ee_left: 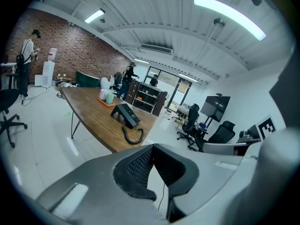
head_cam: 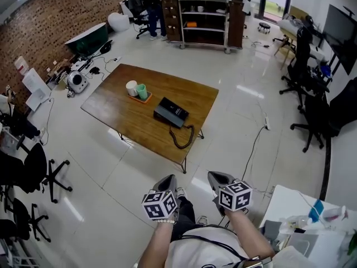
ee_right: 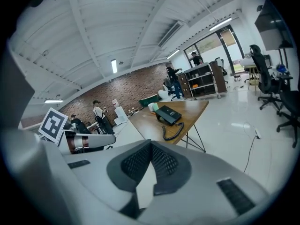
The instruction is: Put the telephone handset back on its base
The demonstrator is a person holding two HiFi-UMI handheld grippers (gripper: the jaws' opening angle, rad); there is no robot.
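Observation:
A black telephone (head_cam: 171, 111) lies on the wooden table (head_cam: 128, 113) near its right end. Its coiled cord (head_cam: 183, 137) loops to the table's near edge. At this distance I cannot make out the handset apart from the base. Both grippers are well short of the table, over the white floor. My left gripper (head_cam: 167, 178) is shut with nothing in it, and so is my right gripper (head_cam: 216, 176) beside it. The phone (ee_left: 127, 114) shows ahead in the left gripper view beyond the shut jaws (ee_left: 153, 146). In the right gripper view the phone (ee_right: 168, 114) lies past the shut jaws (ee_right: 151, 143).
Two cups on an orange tray (head_cam: 138, 91) stand left of the phone. Office chairs (head_cam: 33, 166) stand at the left and others (head_cam: 312, 116) at the right. A dark shelf cart (head_cam: 203, 21) is at the back. A floor cable (head_cam: 254, 144) runs right of the table. A white desk (head_cam: 290, 205) is at my right.

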